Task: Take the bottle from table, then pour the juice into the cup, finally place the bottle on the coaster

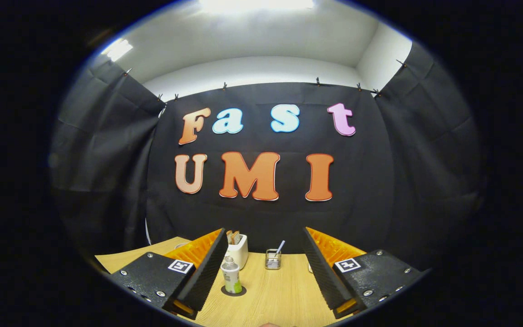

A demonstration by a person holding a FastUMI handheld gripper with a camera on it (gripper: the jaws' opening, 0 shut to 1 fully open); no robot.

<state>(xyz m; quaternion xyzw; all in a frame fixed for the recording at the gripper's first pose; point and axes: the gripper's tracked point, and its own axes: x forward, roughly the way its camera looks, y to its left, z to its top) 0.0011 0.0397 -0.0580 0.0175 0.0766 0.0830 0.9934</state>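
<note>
The tabletop [284, 290] is pale wood and runs back to the black booth wall; its left edge shows beyond the left finger, where the surface ends against the cloth. Between the 2 fingers the wood is bare across the middle and right.

The gripper [263, 268] is open, its 2 fingers [207, 272] spread wide and pressing on nothing.

The bottle [231, 275] stands between the fingers, close beside the inner face of the left one, apart from it by a narrow gap. It is upright, long axis vertical, cap at the top, green at the bottom. It stands on a dark round coaster [234, 291].

Beyond the bottle, near the wall, is a white holder [239, 250] with brown sticks in it. To its right, well apart from the bottle, is a small wire basket [273, 260] with a stick leaning out of it. A pale rim, perhaps the cup [181, 245], shows beyond the left finger; I cannot tell for sure.
</note>
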